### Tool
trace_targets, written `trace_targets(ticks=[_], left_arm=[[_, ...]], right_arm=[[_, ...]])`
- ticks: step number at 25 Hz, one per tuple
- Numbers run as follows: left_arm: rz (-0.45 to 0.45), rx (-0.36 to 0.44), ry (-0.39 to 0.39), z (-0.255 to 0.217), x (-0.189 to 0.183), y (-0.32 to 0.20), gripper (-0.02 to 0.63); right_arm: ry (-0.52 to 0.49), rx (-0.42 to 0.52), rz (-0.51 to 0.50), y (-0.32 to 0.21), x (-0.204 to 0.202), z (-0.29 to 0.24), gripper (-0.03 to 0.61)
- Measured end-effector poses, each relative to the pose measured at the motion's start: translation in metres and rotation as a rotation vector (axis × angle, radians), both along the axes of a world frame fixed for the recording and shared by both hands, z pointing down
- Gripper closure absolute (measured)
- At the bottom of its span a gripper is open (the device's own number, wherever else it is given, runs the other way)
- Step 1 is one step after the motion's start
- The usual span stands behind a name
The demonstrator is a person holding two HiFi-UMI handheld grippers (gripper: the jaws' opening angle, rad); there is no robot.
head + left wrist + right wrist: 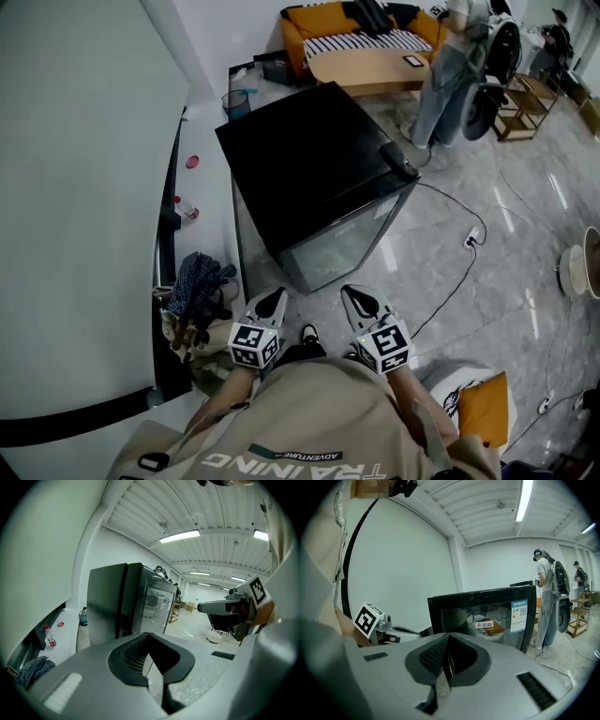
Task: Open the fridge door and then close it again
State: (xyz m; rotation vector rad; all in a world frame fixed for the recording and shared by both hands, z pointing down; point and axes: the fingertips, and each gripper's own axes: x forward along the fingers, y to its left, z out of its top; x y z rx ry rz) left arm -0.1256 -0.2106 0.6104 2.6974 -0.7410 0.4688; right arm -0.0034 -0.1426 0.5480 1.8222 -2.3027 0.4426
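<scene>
Left hand-held gripper [269, 302] and right hand-held gripper [362, 302] sit pinched together, empty, short of the shut fridge [319, 178] on the floor [487, 309]; I can't tell which side opens, so I may pull wrongly.

Plain white wall [75, 187] all down the left, with a white ledge [208, 141] running along its foot. Glossy grey marble-look tile floor [506, 244], picking up long streaks of light. At the far end, an orange sofa [309, 21] with a striped cover [361, 42] on the seat. Light wooden coffee table [366, 67] right in front of it, and a small wooden shelf rack [527, 103] off to the right. White power strip [472, 236] lying on the tiles, with a black cable [448, 295] snaking away from it. Overhead, a white ribbed panel ceiling [154, 508] with long tube lights [179, 536], all switched on and pretty bright.
</scene>
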Motion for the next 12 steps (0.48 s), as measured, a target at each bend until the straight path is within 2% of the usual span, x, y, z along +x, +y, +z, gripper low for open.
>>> trace_targets(ticks=[7, 12], left_arm=[[0.054, -0.025, -0.06, 0.025, -0.001, -0.027, 0.612], [0.098, -0.043, -0.094, 0.04, -0.002, -0.043, 0.612]], right_arm=[[0.039, -0.035, 0.02, -0.017, -0.002, 0.014, 0.583], [0.052, -0.009, 0.005, -0.045, -0.014, 0.012, 0.583]])
